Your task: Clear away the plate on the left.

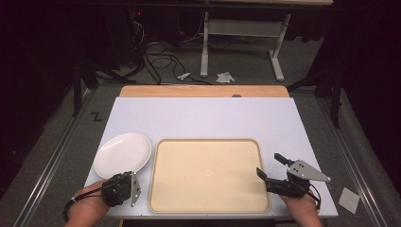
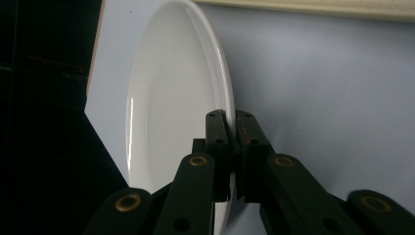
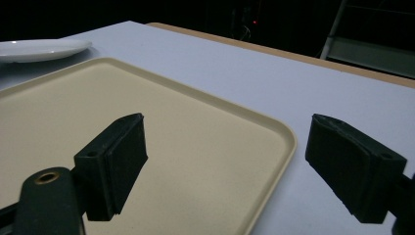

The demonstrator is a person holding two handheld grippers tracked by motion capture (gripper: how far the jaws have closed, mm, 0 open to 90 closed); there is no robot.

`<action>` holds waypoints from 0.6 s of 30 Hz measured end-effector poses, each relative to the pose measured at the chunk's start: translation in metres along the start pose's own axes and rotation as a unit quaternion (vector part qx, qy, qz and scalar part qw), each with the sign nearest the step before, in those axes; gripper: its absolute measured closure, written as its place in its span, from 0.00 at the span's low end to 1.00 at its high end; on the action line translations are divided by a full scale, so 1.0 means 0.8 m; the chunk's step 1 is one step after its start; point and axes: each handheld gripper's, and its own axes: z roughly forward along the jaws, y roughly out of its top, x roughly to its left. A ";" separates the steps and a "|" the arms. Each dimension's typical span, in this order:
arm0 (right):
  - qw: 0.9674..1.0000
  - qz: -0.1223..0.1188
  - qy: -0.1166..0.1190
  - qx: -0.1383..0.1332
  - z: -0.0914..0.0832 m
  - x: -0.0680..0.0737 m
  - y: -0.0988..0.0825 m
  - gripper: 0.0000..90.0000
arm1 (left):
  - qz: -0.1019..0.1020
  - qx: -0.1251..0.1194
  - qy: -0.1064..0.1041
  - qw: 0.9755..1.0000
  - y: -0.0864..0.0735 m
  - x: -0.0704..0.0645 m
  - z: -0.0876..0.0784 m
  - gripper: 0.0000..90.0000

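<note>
1 plate (image 2: 166, 98) flat, left gripper (image 2: 230, 122) clamping rim

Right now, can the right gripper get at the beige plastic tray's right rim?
Probably yes. The right gripper is open, its jaws either side of the beige plastic tray's right rim, with nothing between. The left gripper is busy, shut on the white plate.

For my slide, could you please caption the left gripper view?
Left gripper shut on white plate's rim, on the table.
</note>
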 end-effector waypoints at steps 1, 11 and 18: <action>1.000 0.001 0.000 0.000 0.000 0.000 0.000 0.18 | 0.002 -0.001 0.006 1.000 0.000 0.001 -0.001 0.97; 1.000 -0.002 0.001 0.001 0.001 0.000 0.000 0.18 | -0.006 -0.007 0.013 1.000 -0.002 0.008 -0.004 0.97; 1.000 -0.002 0.001 0.000 0.001 0.000 0.000 0.18 | -0.008 -0.010 0.016 1.000 -0.001 0.009 -0.006 0.97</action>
